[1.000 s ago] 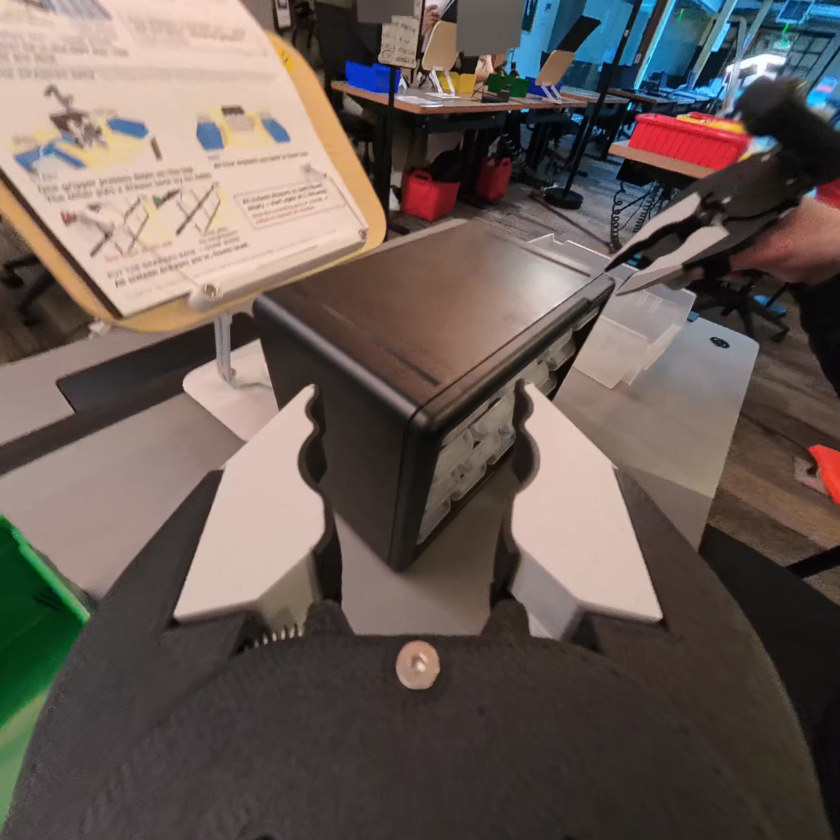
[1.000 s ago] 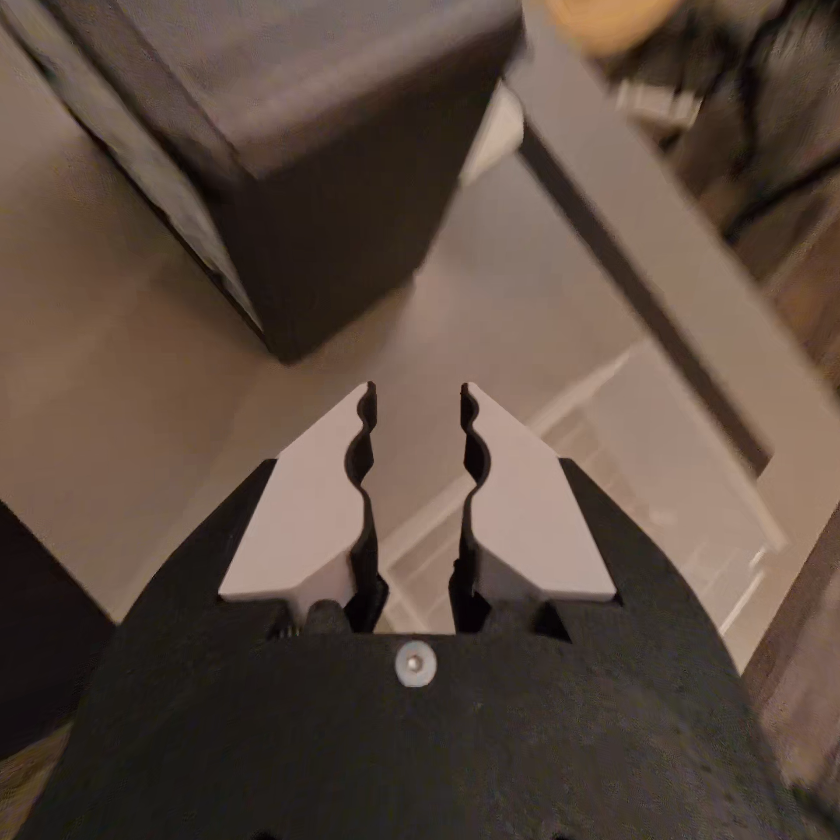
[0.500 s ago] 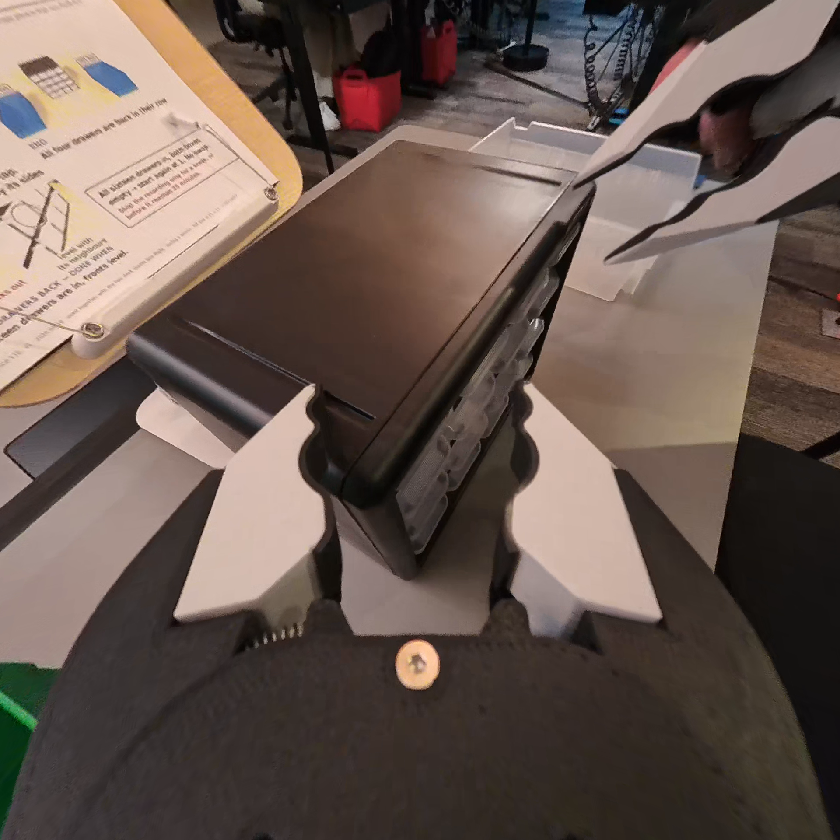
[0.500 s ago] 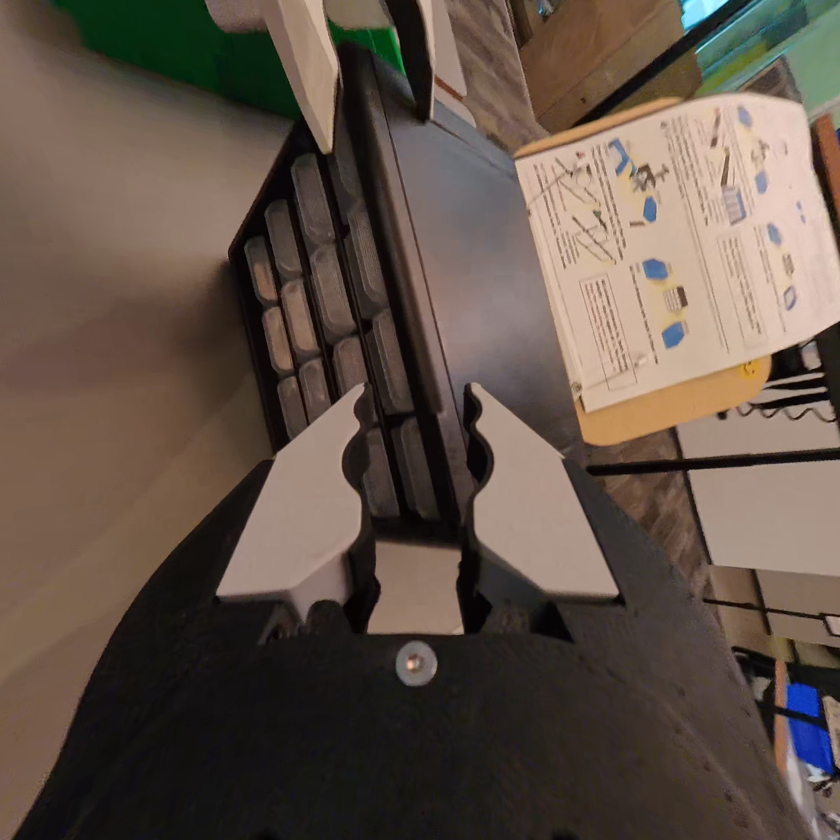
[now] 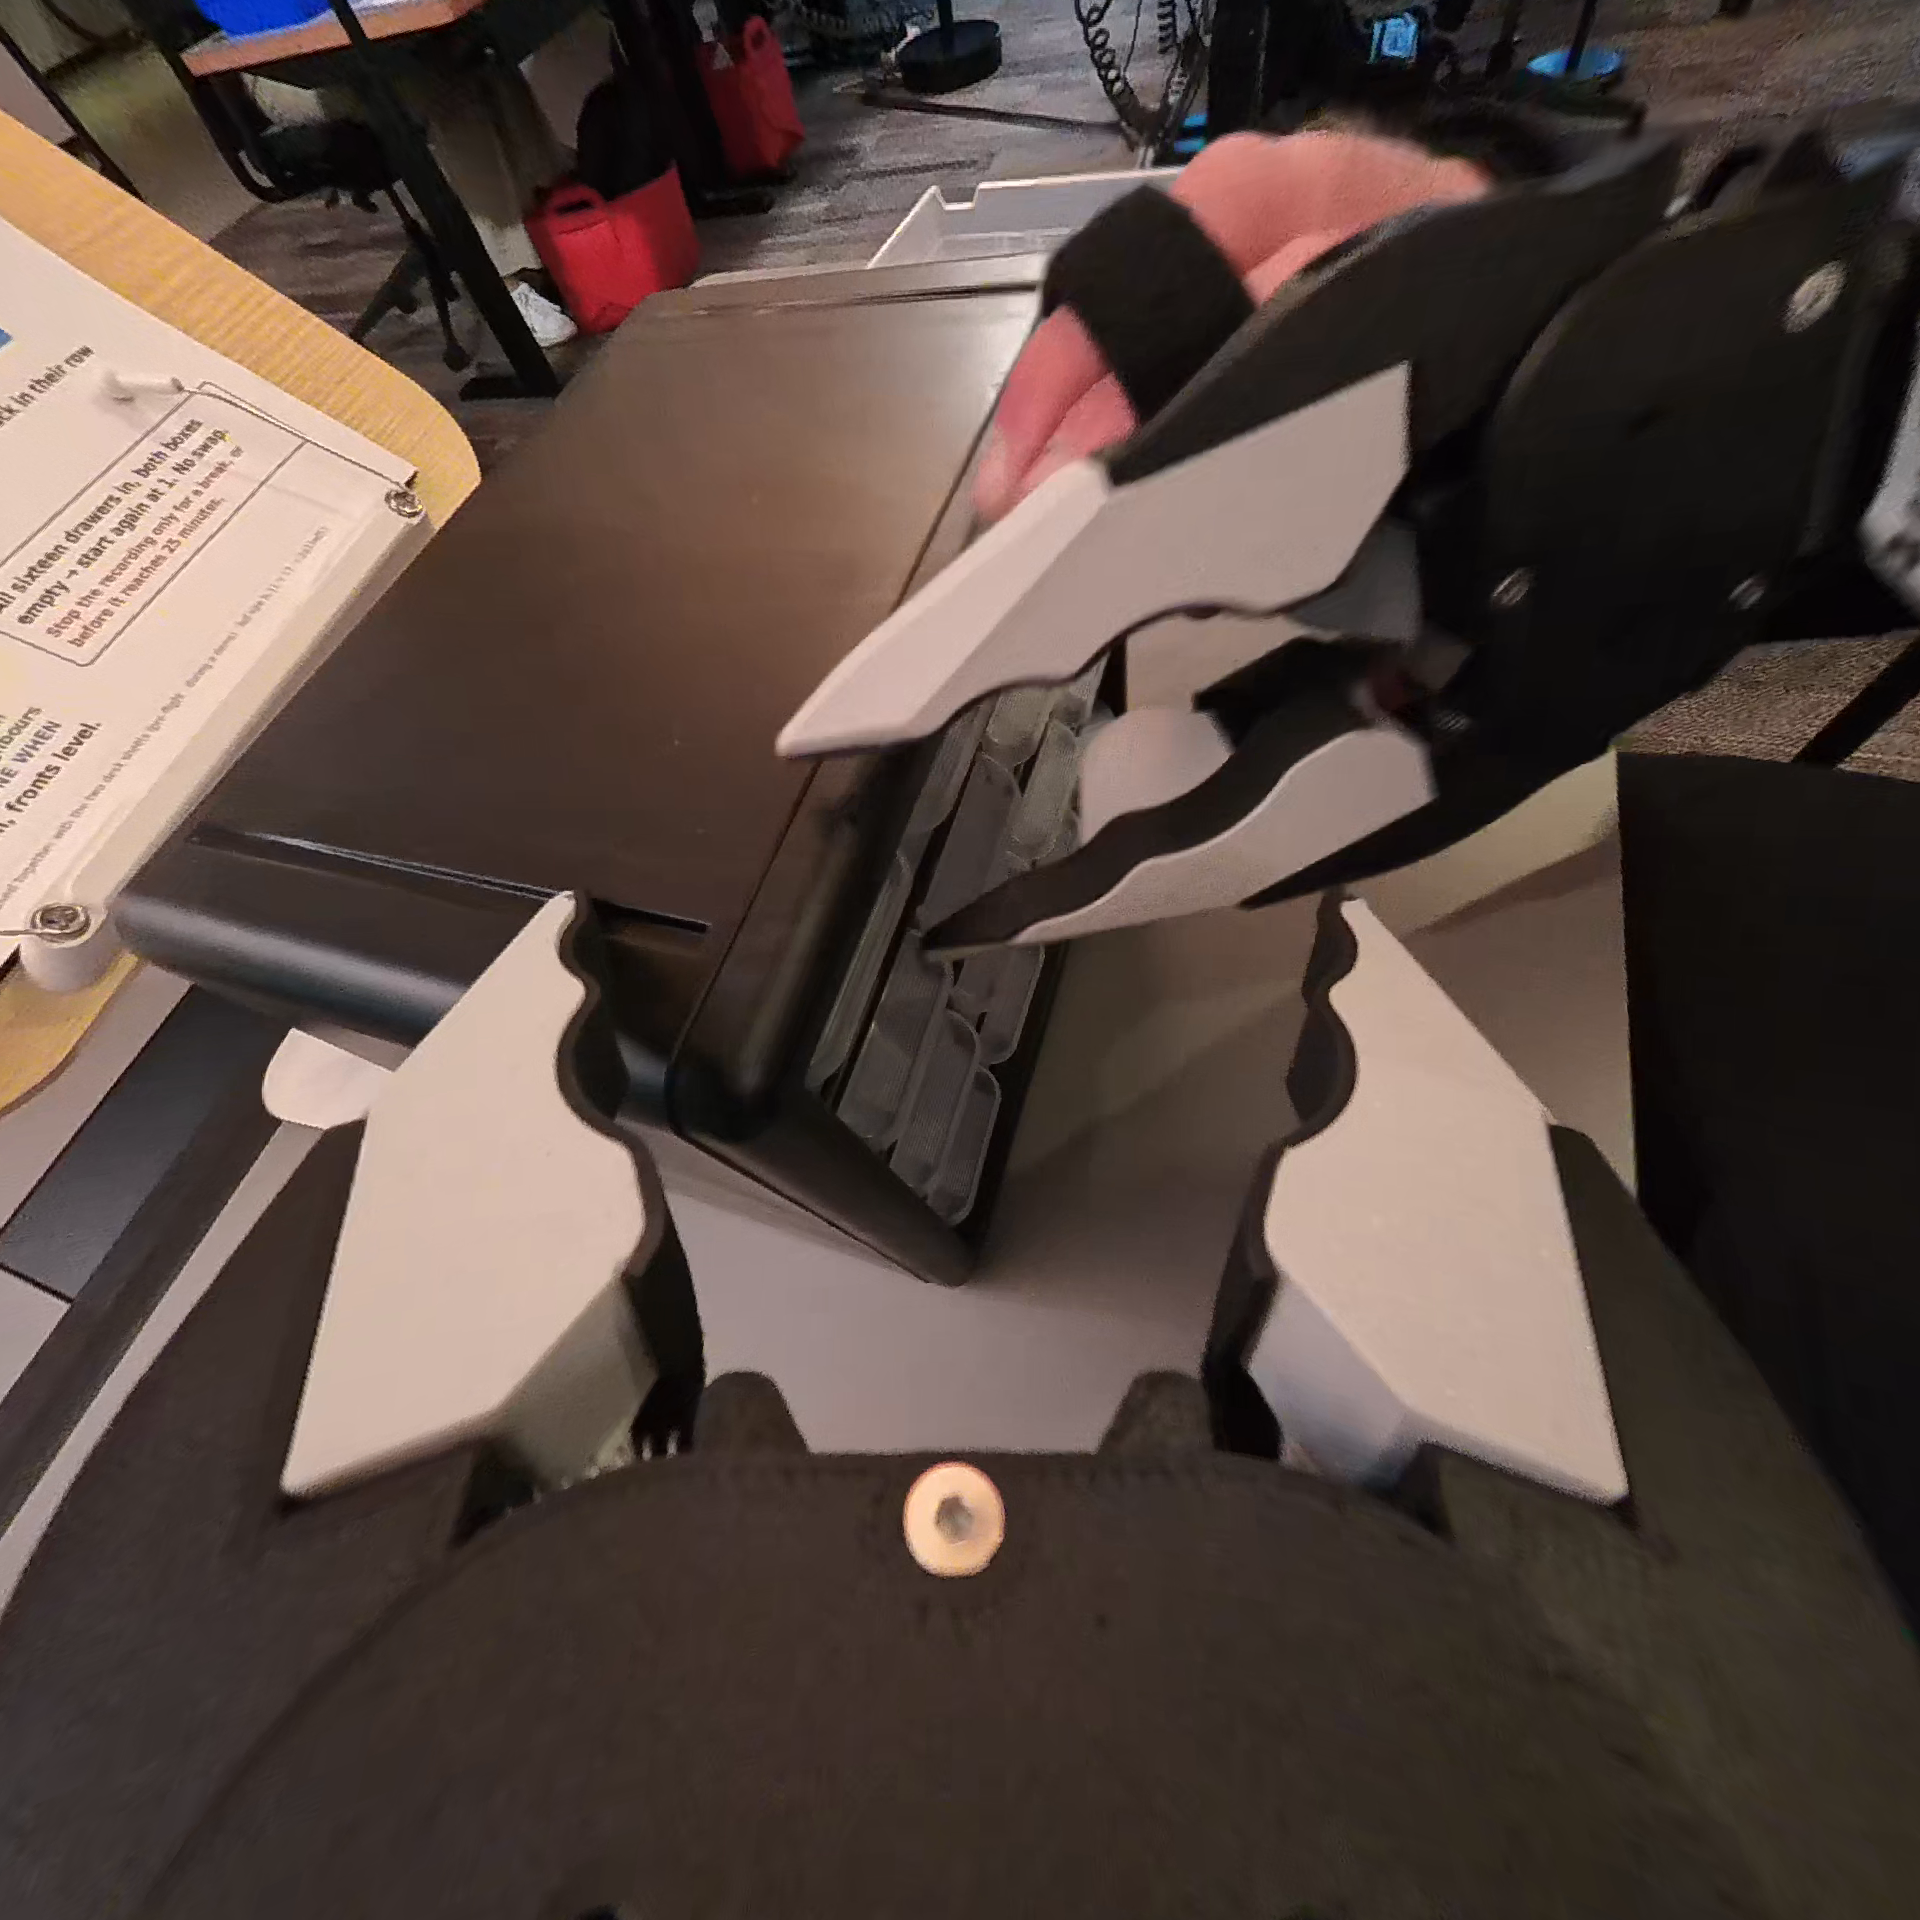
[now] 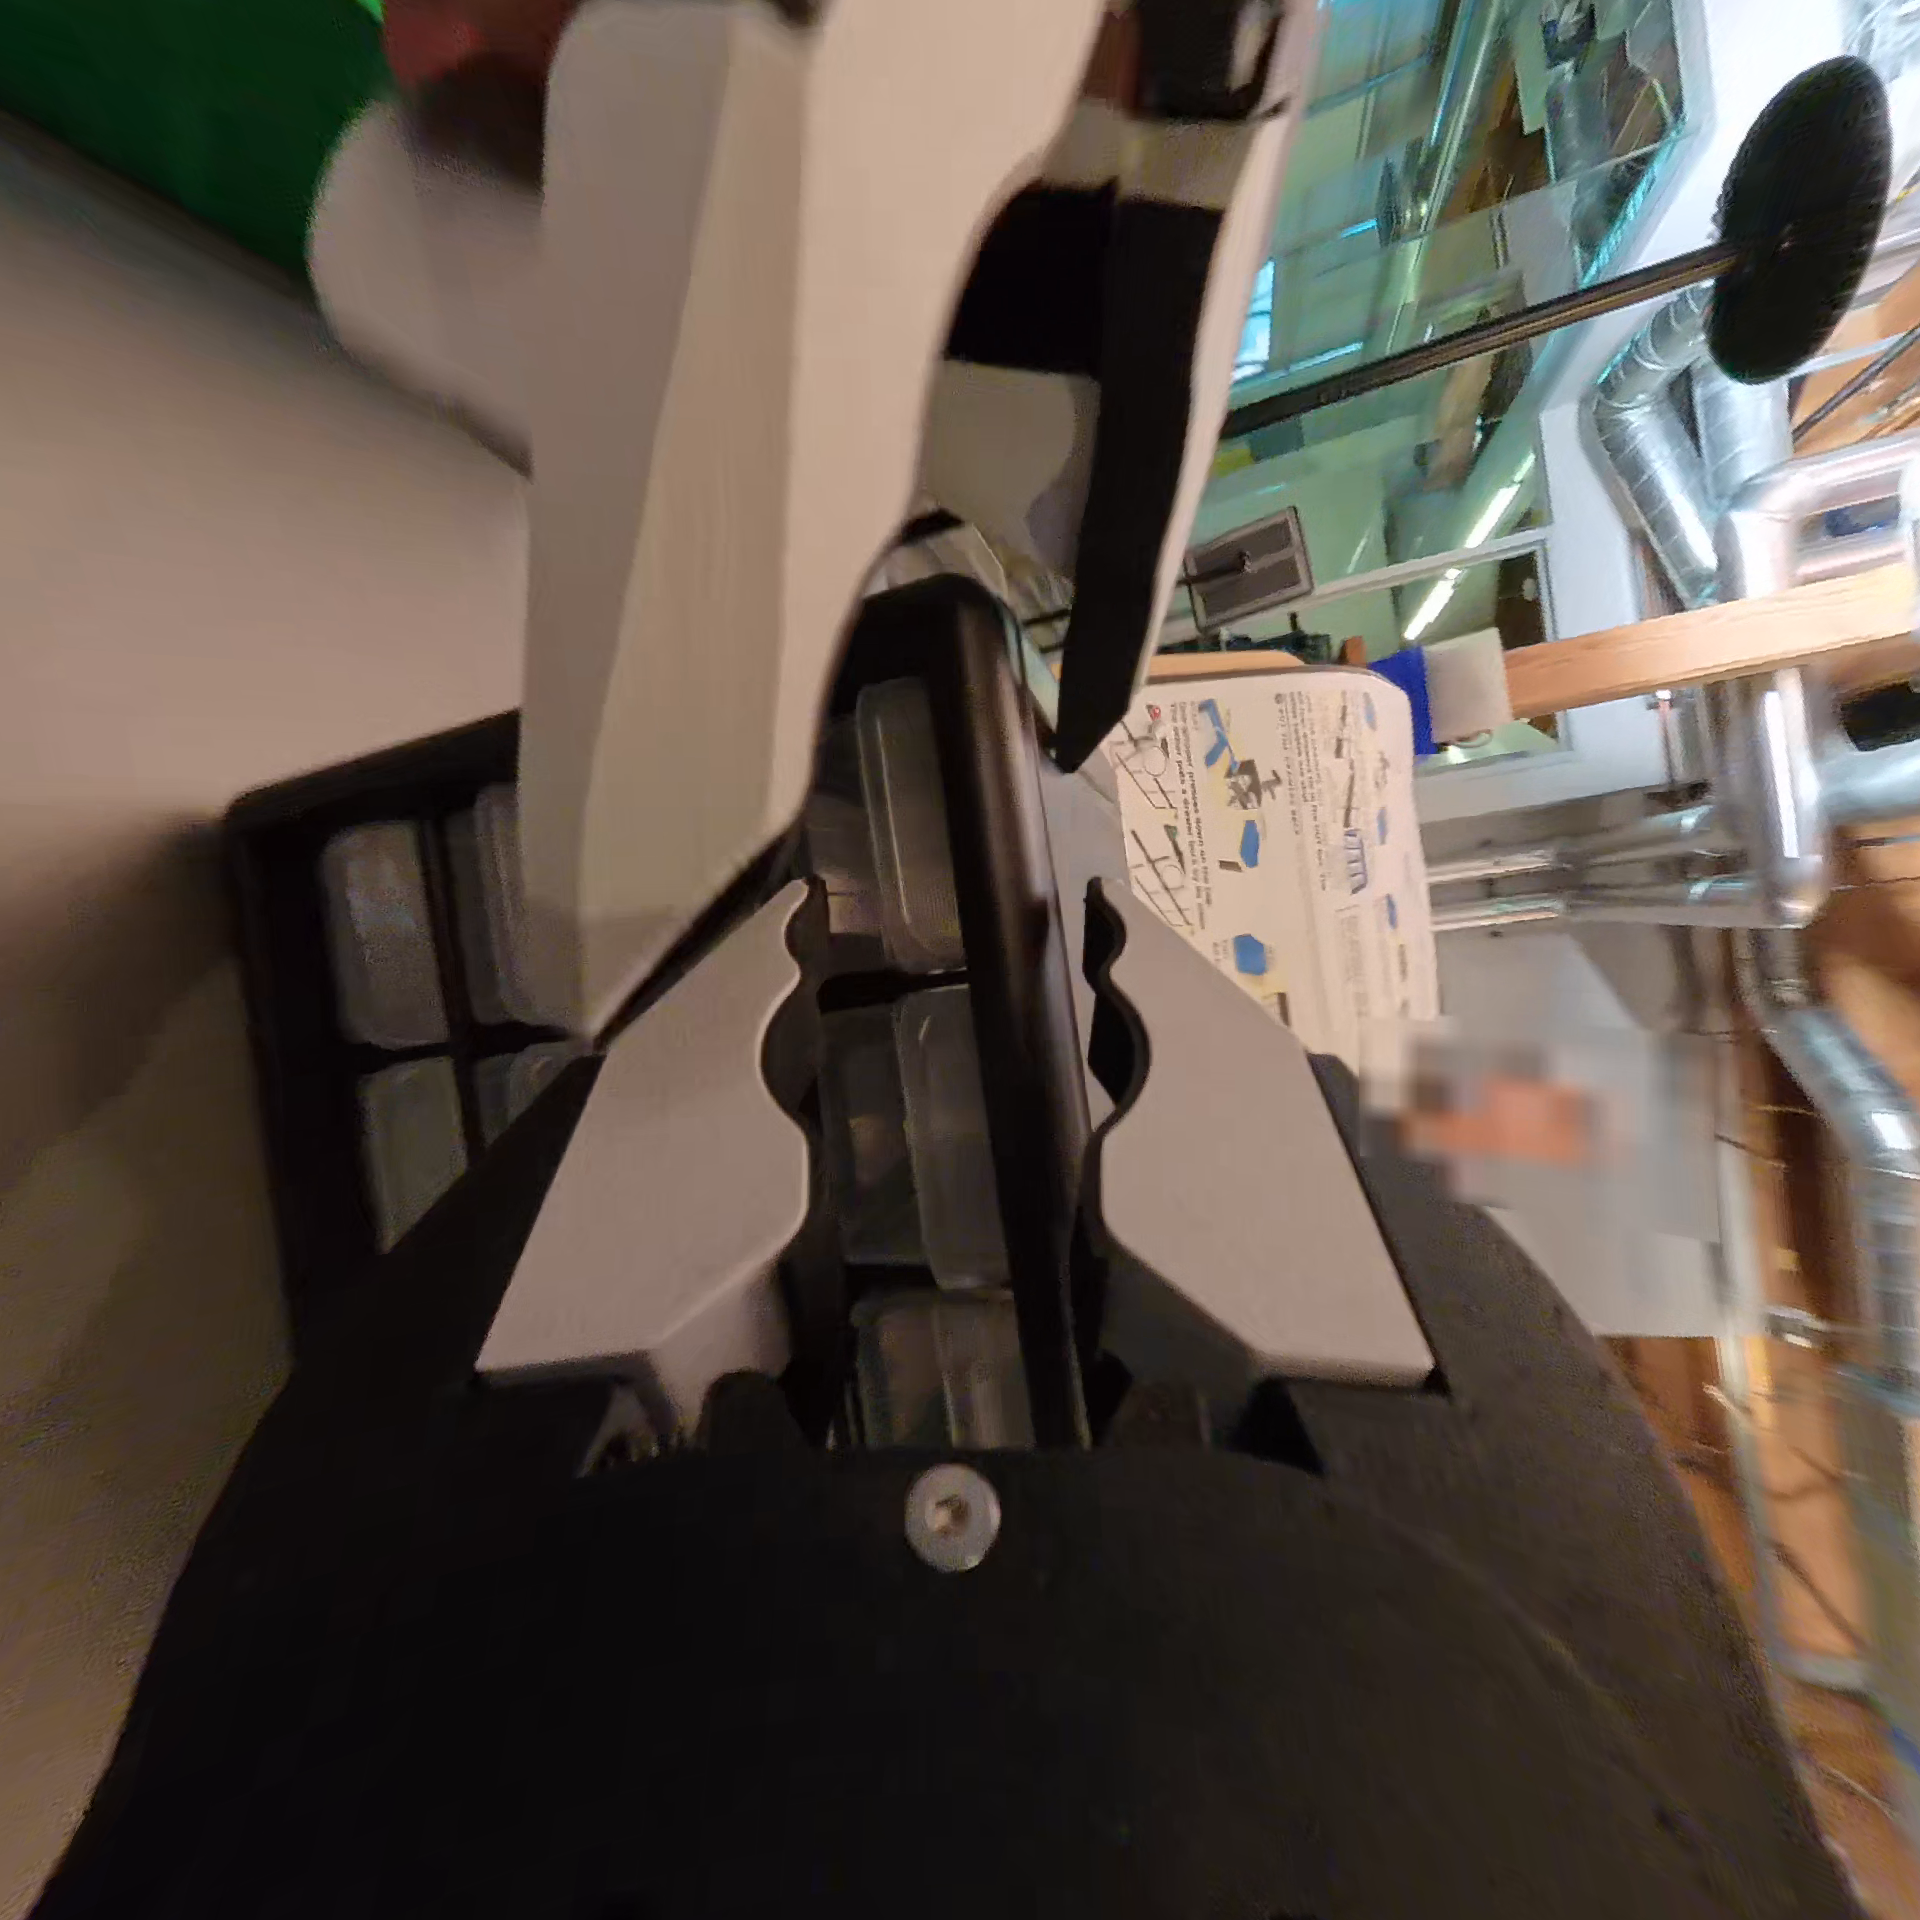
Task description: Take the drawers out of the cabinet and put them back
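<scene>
A black cabinet (image 5: 644, 623) with small clear drawers (image 5: 925, 1081) in its front stands on the grey table (image 5: 1143, 1101). My left gripper (image 5: 954, 914) is open wide, with the cabinet's near corner between its fingers. My right gripper (image 5: 862, 842) reaches in from the right, held by a hand. Its upper finger lies over the cabinet top and its lower finger is against the drawer fronts. In the right wrist view my right gripper (image 6: 945, 894) is partly open astride the cabinet's top front rim (image 6: 1018, 935) and a drawer front (image 6: 904, 821). The left gripper's fingers (image 6: 707, 520) show just beyond.
An instruction sheet on a wooden board (image 5: 156, 582) stands left of the cabinet. A clear plastic tray (image 5: 997, 208) lies behind it. A green bin (image 6: 156, 104) sits beyond the left gripper. A dark object (image 5: 1766, 1039) is at the table's right edge. Desks and red bags (image 5: 613, 249) stand farther off.
My right gripper has swung around and come in along the cabinet's top front edge towards my left gripper. My left gripper has moved closer, over the near corner, still open.
</scene>
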